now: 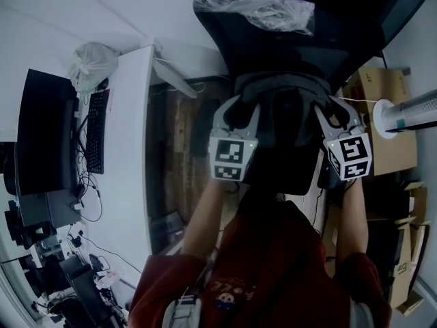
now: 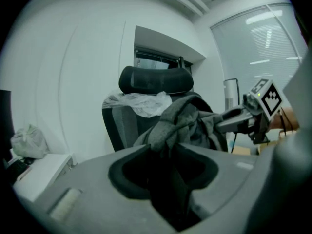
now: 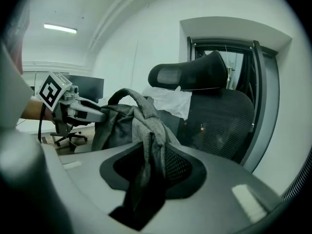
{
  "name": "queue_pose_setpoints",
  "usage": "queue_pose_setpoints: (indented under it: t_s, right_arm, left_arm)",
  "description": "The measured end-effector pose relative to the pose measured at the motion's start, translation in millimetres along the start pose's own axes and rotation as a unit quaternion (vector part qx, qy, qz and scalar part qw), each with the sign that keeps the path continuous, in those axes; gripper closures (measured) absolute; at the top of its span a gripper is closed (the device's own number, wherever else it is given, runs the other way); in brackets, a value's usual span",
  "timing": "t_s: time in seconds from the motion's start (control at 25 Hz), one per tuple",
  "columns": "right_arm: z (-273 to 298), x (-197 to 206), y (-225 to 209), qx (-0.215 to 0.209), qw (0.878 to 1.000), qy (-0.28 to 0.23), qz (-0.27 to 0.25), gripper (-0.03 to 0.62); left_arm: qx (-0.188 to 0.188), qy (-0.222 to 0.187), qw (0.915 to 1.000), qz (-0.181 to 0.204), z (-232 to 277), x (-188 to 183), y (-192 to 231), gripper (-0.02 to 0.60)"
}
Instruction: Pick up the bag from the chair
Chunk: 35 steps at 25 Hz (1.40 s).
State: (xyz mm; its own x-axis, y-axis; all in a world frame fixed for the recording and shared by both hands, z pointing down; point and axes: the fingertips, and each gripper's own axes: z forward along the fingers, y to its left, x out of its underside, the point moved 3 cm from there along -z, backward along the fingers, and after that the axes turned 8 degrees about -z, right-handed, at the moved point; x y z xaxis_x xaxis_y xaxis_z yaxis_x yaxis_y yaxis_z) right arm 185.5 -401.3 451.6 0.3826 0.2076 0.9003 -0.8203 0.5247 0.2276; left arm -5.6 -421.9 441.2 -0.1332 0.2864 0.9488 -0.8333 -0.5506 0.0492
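Between the two grippers, in front of the chair's backrest and over its seat, hangs the bag, a grey cloth thing with dark straps. It slumps into folds and bunches wherever it is pinched, so it looks soft and limp and not heavy, with no stiff frame to keep its shape. Cloth like this should not slip easily once squeezed, though a loose fold could pull through a light hold. The top edge or the straps, taken at two places well apart, look the best hold, since that keeps the body hanging evenly and not swinging to one side. The left gripper has its fingers closed on a gathered wad of grey cloth, and the right gripper is likewise clamped on a twisted strip that runs down between its fingers. Whether the bag's bottom is clear of the seat cannot be told. Behind it stands the chair, with a sheet of clear plastic draped over its top, and to the left a white desk.
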Motion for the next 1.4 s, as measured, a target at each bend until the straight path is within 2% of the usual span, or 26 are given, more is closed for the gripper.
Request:
queue_pose_setpoints:
  t_s: [0.64,0.92,1.4]
  right_arm:
    - [-95,-47,39,-0.008,0.997,-0.068,-0.039,0.473]
    - [-137,-59,58,-0.019,0.995,-0.089,-0.047,0.473]
    - [-171,-78,111,-0.033,0.993,-0.100,-0.043,0.473]
  left_arm:
    - [-0.055,-0.055,0.9969,0.016,-114,-35,-55,0.436]
    - [-0.079,-0.066,0.9945,0.019,-162,-44,-83,0.436]
    - [-0.094,-0.071,0.9930,0.010,-233,-41,-86,0.436]
